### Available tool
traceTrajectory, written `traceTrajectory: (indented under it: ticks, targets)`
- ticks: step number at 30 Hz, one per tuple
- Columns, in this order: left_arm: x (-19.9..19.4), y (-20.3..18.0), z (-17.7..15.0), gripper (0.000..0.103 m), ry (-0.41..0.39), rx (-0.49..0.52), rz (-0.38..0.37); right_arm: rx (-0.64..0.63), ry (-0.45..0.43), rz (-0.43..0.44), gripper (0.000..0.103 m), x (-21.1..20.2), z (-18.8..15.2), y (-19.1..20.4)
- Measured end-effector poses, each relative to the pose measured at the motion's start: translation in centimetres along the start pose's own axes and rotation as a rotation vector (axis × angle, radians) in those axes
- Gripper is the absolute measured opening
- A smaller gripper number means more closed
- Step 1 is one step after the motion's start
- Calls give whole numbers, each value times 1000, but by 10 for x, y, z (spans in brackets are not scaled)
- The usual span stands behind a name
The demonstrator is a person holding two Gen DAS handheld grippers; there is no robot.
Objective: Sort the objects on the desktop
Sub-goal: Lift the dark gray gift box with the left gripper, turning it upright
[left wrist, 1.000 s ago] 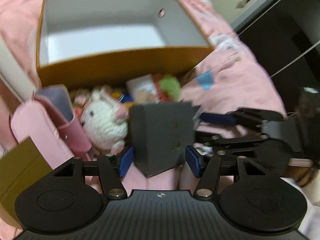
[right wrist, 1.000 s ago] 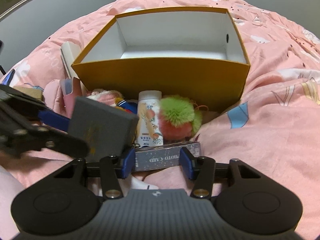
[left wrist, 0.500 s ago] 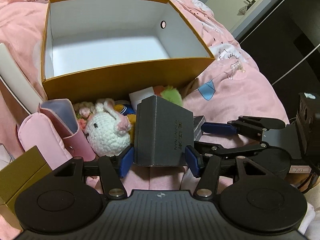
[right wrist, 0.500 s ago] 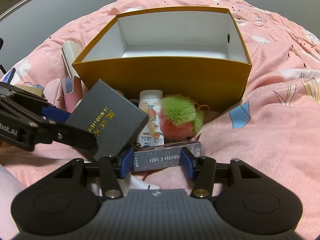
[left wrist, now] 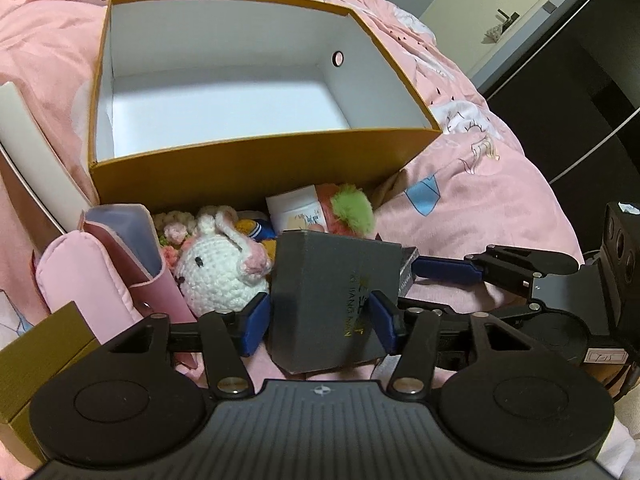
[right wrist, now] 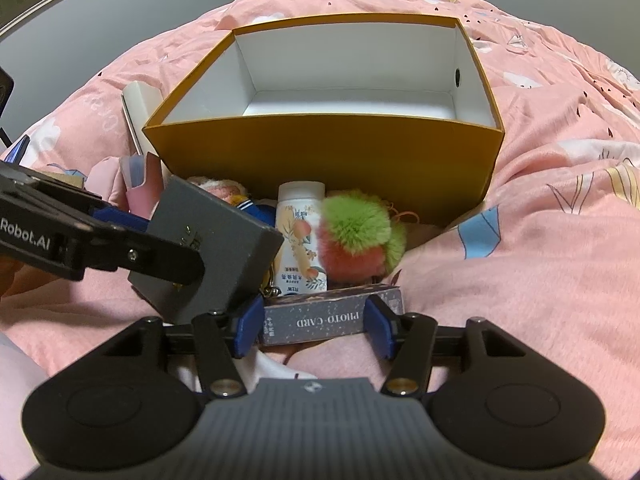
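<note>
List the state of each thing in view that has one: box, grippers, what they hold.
Orange box: open, empty, lidless.
Left gripper: shut on the grey box.
Grey box: closed, tilted, held.
Right gripper: shut on the photo card box.
Photo card box: closed, lying on the bedding.
Pink pouch: flap open.
Bottle: capped, lying down.

The left gripper [left wrist: 318,322] clamps a grey box [left wrist: 334,300] above the pink bed [left wrist: 500,200]. Beyond stands an open orange box [left wrist: 248,172], a white knitted toy [left wrist: 220,276] before it.
</note>
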State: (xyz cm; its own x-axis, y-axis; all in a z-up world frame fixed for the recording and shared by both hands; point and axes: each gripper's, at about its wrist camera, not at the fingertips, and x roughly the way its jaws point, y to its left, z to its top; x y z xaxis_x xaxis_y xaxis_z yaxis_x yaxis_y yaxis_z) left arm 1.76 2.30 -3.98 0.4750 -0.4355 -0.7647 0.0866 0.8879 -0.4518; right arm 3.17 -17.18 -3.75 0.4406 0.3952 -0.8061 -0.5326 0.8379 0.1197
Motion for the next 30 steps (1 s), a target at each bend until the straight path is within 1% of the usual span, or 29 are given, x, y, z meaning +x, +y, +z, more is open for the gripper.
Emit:
traceTrajectory:
  ticks: [2, 3, 4, 5, 9, 15, 18, 20, 21, 22, 23, 25, 27, 28, 30]
  targets:
    - [-5, 0, 0, 49, -24, 2, 6, 3, 2, -4, 59, 0, 0, -1]
    - [-8, -1, 0, 47, -39, 7, 9, 5, 3, -6, 59, 0, 0, -2]
    - [-11, -3, 1, 39, -55, 15, 13, 6, 4, -8, 59, 0, 1, -2]
    - [-14, -5, 1, 37, -68, 28, 19, 7, 4, -8, 59, 0, 1, -2]
    - [-18, -12, 1, 36, -75, 73, 36, 5, 6, -12, 59, 0, 1, -3]
    - [-16, -10, 1, 36, -56, 64, 14, 15, 8, -9, 59, -1, 0, -6]
    - [-12, -12, 0, 39, -46, 73, 25, 18, 9, -6, 60, 0, -1, -6]
    - [-7, -10, 1, 50, -34, 61, 19, 17, 9, -5, 61, 0, -1, -6]
    - [-3, -7, 1, 53, -24, 45, 10, 15, 9, -5, 61, 0, -1, -6]
    - [1, -4, 2, 60, -16, 25, 0, 13, 9, -6, 61, 0, -1, -6]
    - [3, 0, 2, 63, -13, 3, -15, 11, 9, -7, 61, 0, -1, -5]
    - [6, 3, 3, 66, -19, -12, -25, 11, 9, -7, 62, 0, -2, -6]
    - [10, 3, 5, 70, -23, -11, -36, 12, 10, -8, 62, 1, -2, -5]
    - [14, 3, 5, 74, -15, -12, -49, 12, 11, -9, 62, 1, -2, -5]
    - [26, 5, 5, 75, 12, -23, -69, 9, 13, -10, 62, 1, -2, -5]
